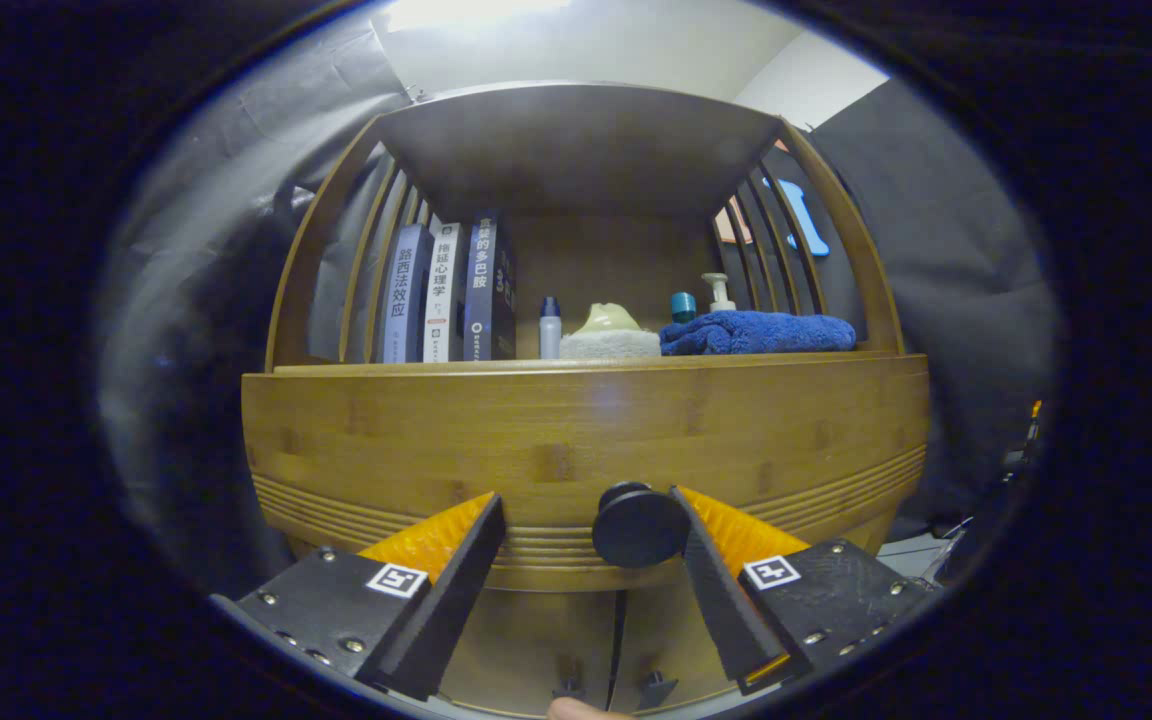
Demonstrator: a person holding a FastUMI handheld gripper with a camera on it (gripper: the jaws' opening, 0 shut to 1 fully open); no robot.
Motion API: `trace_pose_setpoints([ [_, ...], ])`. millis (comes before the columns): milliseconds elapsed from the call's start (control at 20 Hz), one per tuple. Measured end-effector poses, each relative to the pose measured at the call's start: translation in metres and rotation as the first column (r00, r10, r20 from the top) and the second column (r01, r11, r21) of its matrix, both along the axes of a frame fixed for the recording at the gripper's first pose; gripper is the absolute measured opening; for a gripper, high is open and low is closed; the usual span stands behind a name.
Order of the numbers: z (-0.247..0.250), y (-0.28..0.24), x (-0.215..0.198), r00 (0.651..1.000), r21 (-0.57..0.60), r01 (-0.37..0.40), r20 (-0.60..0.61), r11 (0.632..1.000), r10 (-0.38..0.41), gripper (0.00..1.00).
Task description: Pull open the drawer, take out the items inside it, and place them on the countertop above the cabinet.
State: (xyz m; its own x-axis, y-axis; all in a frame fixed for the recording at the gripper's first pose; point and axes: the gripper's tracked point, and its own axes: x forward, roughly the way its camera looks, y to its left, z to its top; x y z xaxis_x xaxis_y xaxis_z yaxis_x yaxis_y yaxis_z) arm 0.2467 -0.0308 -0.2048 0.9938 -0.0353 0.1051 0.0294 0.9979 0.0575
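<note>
We held the gripper (586, 520) released | drawer knob (636, 525) sat between fingers, touching the right one | drawer (576, 440) closed | blue towel (756, 332) far right on countertop (436, 367).

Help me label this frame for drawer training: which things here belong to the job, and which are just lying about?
Part of the job:
- drawer, shut
- round knob, between the open fingers, against the right one
- gripper
- countertop above the drawer

Just lying about, on the countertop:
- books
- small bottle
- blue towel
- pump bottle
</note>
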Motion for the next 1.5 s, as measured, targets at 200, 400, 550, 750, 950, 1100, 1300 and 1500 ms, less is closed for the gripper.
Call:
trace_pose_setpoints([
  [200, -0.001, 0.001, 0.009, 1.000, 0.001, 0.004, 0.026, 1.000, -0.004, 0.99],
  [400, 0.000, 0.001, 0.012, 0.998, 0.015, -0.002, 0.058, 1.000, 0.001, 0.99],
  [550, -0.001, 0.002, 0.013, 0.998, 0.005, -0.003, 0.057, 1.000, 0.003, 0.99],
  [750, -0.001, 0.001, 0.014, 0.999, -0.006, -0.006, 0.054, 1.000, 0.006, 0.99],
  [950, -0.001, 0.001, 0.014, 0.999, 0.004, -0.005, 0.038, 1.000, 0.004, 0.99],
  [1100, -0.013, 0.000, 0.014, 0.998, 0.003, -0.016, -0.059, 1.000, 0.016, 0.99],
  [1300, -0.031, -0.005, -0.003, 0.983, 0.048, -0.016, -0.182, 0.999, 0.025, 0.99],
  [1500, -0.030, -0.005, -0.034, 0.972, -0.021, -0.063, -0.230, 0.998, 0.056, 0.99],
])
